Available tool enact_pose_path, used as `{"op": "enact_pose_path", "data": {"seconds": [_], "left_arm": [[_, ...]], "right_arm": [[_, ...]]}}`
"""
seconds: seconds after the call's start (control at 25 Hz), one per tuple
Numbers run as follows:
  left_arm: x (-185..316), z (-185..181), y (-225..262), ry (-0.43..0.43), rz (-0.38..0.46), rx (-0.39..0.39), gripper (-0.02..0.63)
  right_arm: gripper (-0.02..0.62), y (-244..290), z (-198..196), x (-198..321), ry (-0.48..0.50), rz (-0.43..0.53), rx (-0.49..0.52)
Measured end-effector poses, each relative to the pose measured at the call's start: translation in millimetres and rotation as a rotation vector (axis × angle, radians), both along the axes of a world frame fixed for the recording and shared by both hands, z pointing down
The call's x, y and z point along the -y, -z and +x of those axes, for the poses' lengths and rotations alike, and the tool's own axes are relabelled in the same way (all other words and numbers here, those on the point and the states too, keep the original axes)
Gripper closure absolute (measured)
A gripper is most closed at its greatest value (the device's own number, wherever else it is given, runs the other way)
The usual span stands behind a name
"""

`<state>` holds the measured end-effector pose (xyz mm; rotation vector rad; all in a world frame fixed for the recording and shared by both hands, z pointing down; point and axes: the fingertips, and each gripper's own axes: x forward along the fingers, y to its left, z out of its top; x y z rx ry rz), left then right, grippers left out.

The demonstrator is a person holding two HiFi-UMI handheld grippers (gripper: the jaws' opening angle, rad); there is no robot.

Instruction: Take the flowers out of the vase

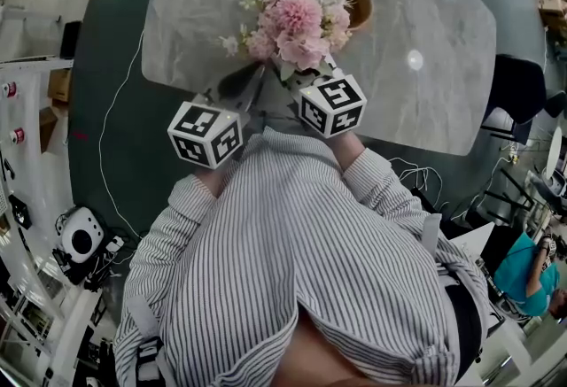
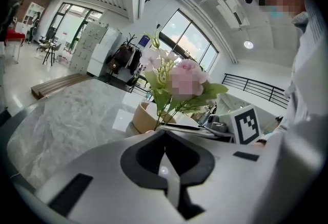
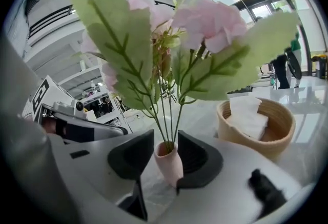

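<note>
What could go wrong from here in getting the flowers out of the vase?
1. The right gripper grips the small vase under a tall, top-heavy bunch of flowers; pulling them could tip the vase or drag it loose.
2. The left gripper is shut and empty; unless it opens first, it will probably only push the flowers aside.

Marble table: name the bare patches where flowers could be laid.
Bare: the grey marble table left of the pink flowers, and the wide stretch right of the woven basket. Crowded: near edge, around the small pink vase in the right gripper.
</note>
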<state>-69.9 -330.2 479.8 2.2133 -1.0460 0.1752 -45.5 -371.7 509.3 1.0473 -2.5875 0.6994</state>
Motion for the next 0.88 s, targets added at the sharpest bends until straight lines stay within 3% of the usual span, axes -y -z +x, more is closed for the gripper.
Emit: {"op": "enact_pose_path", "data": {"seconds": [0.2, 0.88], "left_arm": [[0.8, -0.1, -0.9, 0.001, 0.001, -0.002, 0.594], [2.9, -1.7, 5.7, 0.007, 0.019, 0.001, 0.594]], "right_arm": [[0.516, -0.5, -1.6, 0.8, 0.012, 0.014, -0.013], [0.572, 3.1, -1.6, -0.5, 0.032, 0.058, -0.064]]}}
